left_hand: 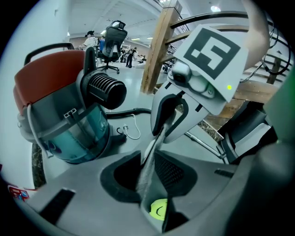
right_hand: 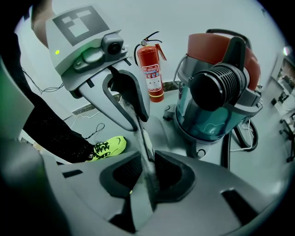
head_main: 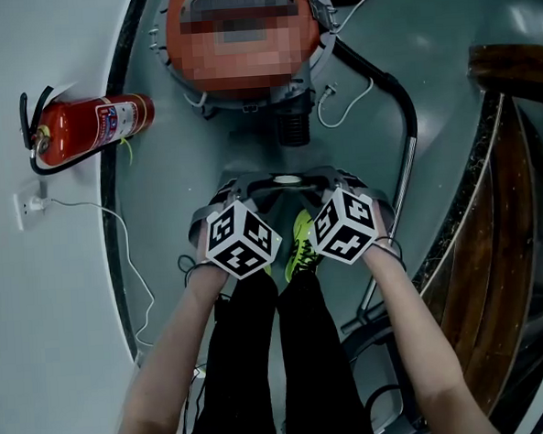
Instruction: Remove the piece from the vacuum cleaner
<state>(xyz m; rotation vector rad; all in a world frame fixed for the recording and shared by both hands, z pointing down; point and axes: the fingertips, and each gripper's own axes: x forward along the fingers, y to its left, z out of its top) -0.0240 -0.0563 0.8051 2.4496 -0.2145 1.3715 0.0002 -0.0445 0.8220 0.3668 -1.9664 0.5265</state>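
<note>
The person stands on the grey floor, a neon-yellow shoe showing under the two grippers. The left gripper and the right gripper face each other, tip to tip. Each has its jaws closed on the same thin grey piece, which is held edge-up in the air between them, clear of the machine. Beyond them the red-topped vacuum cleaner stands on the floor, its black hose curving away. Further left a red fire extinguisher lies on its side.
</note>
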